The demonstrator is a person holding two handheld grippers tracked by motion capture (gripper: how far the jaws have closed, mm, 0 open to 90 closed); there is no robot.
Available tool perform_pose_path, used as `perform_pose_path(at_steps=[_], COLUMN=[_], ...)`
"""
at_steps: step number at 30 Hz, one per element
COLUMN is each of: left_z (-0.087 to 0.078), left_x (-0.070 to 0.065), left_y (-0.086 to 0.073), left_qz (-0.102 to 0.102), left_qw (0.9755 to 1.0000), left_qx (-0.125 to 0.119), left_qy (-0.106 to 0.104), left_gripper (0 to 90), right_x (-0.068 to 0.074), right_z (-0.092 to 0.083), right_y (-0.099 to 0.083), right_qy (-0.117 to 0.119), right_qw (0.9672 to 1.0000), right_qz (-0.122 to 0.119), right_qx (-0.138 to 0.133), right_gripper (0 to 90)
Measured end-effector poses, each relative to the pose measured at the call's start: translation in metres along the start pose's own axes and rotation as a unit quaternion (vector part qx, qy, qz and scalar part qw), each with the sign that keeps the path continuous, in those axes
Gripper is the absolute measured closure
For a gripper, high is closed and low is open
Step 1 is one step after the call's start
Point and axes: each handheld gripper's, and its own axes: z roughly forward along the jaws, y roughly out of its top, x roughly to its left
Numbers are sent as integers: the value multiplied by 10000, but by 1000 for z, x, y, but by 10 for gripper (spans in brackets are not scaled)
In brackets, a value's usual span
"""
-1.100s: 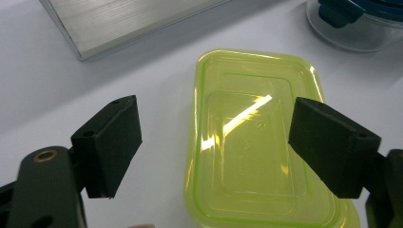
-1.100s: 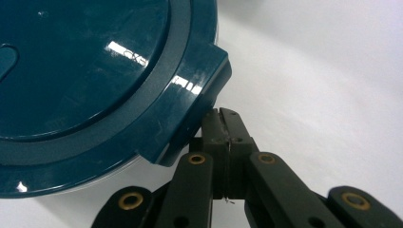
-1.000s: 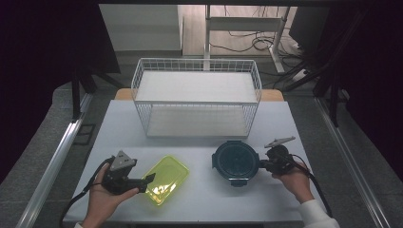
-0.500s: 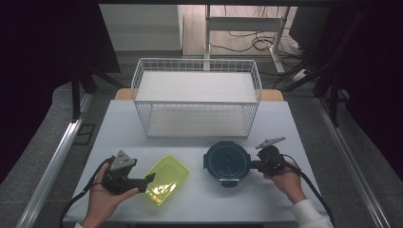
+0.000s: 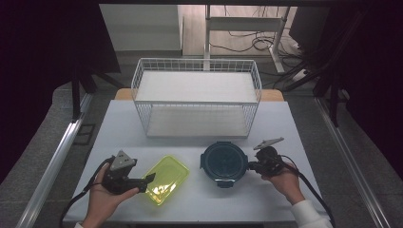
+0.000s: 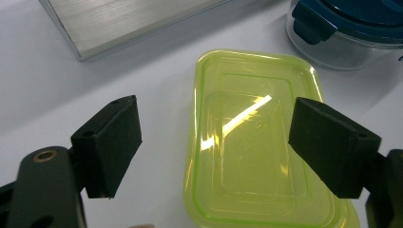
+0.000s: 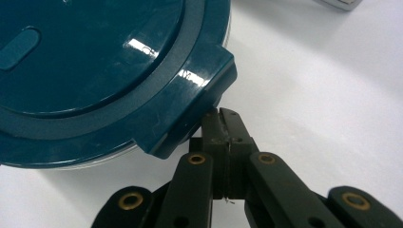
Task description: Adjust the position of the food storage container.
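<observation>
the round container (image 5: 223, 162) has been slid leftward by the right gripper's (image 5: 255, 166) clenched jaws; the yellow lid (image 6: 256, 152) lies between the left gripper's (image 6: 216, 142) released jaws.

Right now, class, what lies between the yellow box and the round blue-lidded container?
Nothing: in the high view bare table separates the yellow box from the container.

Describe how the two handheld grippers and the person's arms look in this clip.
Both the left gripper and the right gripper are black, each topped by a grey three-cornered plate and trailing a black cable. The left gripper's pads are blocky black foam; brass-coloured rivets pin the linkages. A white sleeve covers the right forearm.
</observation>
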Motion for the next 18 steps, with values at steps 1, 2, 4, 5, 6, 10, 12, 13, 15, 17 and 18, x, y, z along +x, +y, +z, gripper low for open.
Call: perform_pose_path(at_steps=[1, 2, 4, 5, 6, 10, 12, 13, 15, 17, 18], left_z=[0, 0, 0, 0, 0, -2, -2, -2, -3, -4, -4], left_x=[0, 0, 0, 0, 0, 1, 1, 1, 1, 1, 1], left_y=[0, 0, 0, 0, 0, 0, 0, 0, 0, 0, 0], left_qz=[0, -1, -3, -4, -7, -17, -29, -40, -33, -34, -28], left_qw=[10000, 10000, 10000, 10000, 10000, 10000, 10000, 10000, 10000, 10000, 10000], left_qx=[0, -1, 0, -1, -3, -33, -48, -64, -66, -69, -68], left_qy=[0, -1, -3, -3, -2, 8, 13, 13, 11, 18, 33], left_gripper=[175, 175, 175, 175, 175, 175, 175, 174, 171, 172, 172], right_x=[0, 0, 0, 0, 0, 0, -1, -2, -6, -7, -7], right_z=[0, 0, 0, 0, 0, 0, -1, -2, -9, -13, -22], right_y=[0, 0, 0, 0, 0, -1, -1, -1, -3, -4, -7], right_qy=[0, 11, 31, 38, 40, 57, 23, -16, -58, -54, -42], right_qw=[10000, 10000, 10000, 10000, 10000, 10000, 10000, 10000, 9996, 9994, 9987], right_qz=[0, -5, -15, -18, -35, -43, -34, -8, 154, 165, 239], right_qx=[0, 0, 0, -4, -9, -29, -45, -67, -237, -315, -456], right_gripper=[892, 892, 892, 892, 892, 892, 891, 891, 891, 891, 891])
